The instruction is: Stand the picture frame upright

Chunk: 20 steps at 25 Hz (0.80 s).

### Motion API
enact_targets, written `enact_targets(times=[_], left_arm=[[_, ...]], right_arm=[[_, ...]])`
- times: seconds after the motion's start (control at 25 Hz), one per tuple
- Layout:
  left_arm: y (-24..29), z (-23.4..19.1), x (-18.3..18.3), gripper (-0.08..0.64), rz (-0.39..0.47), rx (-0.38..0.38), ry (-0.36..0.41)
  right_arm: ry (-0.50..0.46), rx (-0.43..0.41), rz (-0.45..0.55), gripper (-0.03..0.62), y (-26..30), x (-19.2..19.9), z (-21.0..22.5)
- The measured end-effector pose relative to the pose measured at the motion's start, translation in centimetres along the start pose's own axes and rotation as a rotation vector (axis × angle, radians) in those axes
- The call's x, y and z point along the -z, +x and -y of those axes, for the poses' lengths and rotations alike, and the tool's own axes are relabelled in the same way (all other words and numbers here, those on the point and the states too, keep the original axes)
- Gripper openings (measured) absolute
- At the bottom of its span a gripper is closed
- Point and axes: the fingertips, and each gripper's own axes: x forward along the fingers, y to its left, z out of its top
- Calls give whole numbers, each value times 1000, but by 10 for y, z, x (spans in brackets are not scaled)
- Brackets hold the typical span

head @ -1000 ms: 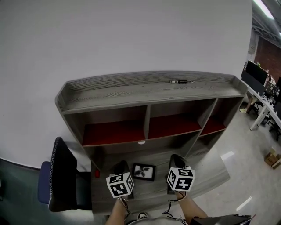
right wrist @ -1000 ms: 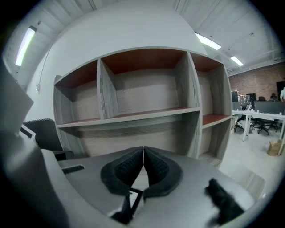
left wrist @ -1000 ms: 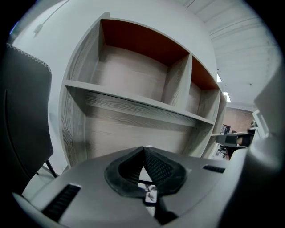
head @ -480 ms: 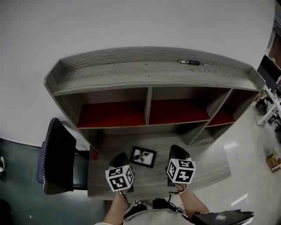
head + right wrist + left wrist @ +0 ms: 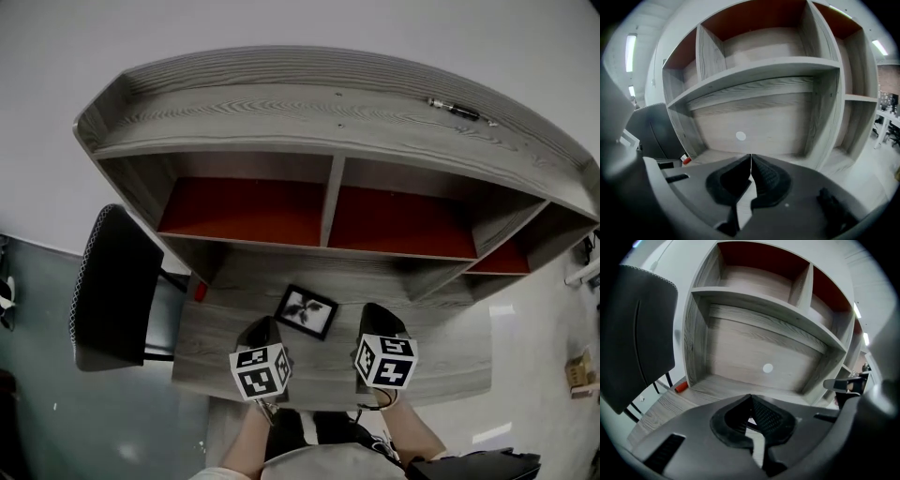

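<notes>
Left gripper (image 5: 265,328) and right gripper (image 5: 375,317) have dropped toward the tabletop (image 5: 441,354), jaws closed, empty. Picture frame (image 5: 307,311) still lies flat, lower centre, between them. Untouched, so standing it up hasn't started.

**Picture frame lying flat on the desk**

The picture frame (image 5: 307,311) is lying face up on the grey wood-grain desk (image 5: 441,356), not standing. It is a small rectangular frame with a thin black border, and it is showing a white mat around a dark plant-like image. It is sitting slightly askew to the desk's edge, toward the back of the surface, just in front of the shelf unit's (image 5: 328,112) lower opening, near its central divider.
</notes>
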Motion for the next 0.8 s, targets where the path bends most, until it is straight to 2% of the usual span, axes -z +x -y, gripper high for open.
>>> enact_targets(times=[0.44,0.8], left_arm=[[25,10,60,12,-80,-100,-126],[49,14,91,14,-93,-100,-329]], right_arm=[[-68,-100,-106,31,35,40,0],[-115,-140,-141,32,46,61,0]])
